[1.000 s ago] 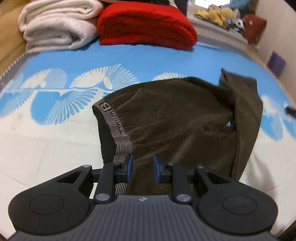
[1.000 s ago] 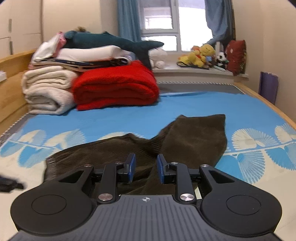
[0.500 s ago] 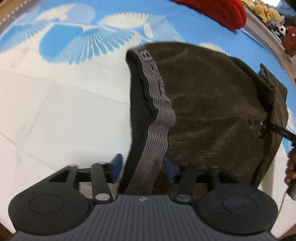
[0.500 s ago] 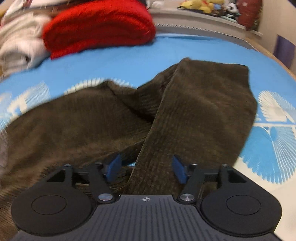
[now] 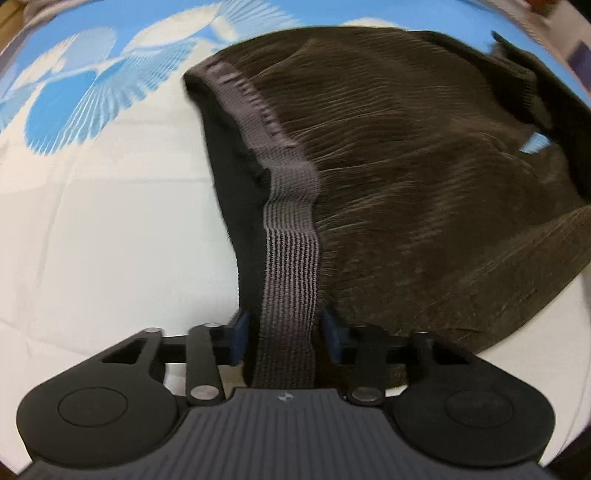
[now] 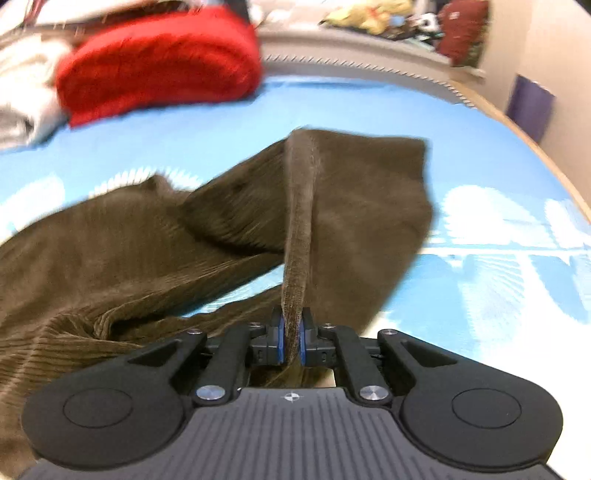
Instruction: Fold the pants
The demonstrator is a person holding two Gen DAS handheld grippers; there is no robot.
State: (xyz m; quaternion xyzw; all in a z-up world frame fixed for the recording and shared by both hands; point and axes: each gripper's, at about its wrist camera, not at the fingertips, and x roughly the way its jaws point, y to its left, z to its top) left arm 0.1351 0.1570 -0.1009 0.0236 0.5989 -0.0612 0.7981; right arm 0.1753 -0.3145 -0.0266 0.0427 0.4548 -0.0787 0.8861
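Note:
Dark brown corduroy pants [image 5: 406, 177] lie crumpled on the blue-and-white bedspread [image 5: 92, 221]. Their grey striped waistband [image 5: 291, 251] runs straight between the fingers of my left gripper [image 5: 286, 338], whose jaws stand apart on either side of it. In the right wrist view my right gripper [image 6: 291, 341] is shut on a raised fold of a pants leg [image 6: 299, 221], which stands up as a ridge. The rest of the pants [image 6: 110, 258] spreads to the left.
A folded red blanket [image 6: 162, 59] and pale folded blankets [image 6: 22, 107] are stacked at the head of the bed. Plush toys [image 6: 369, 14] sit on the window ledge. The bed's wooden edge [image 6: 535, 147] runs along the right.
My right gripper has closed on the pants leg fold and lifted it. My left gripper has moved in so the waistband now lies between its open fingers.

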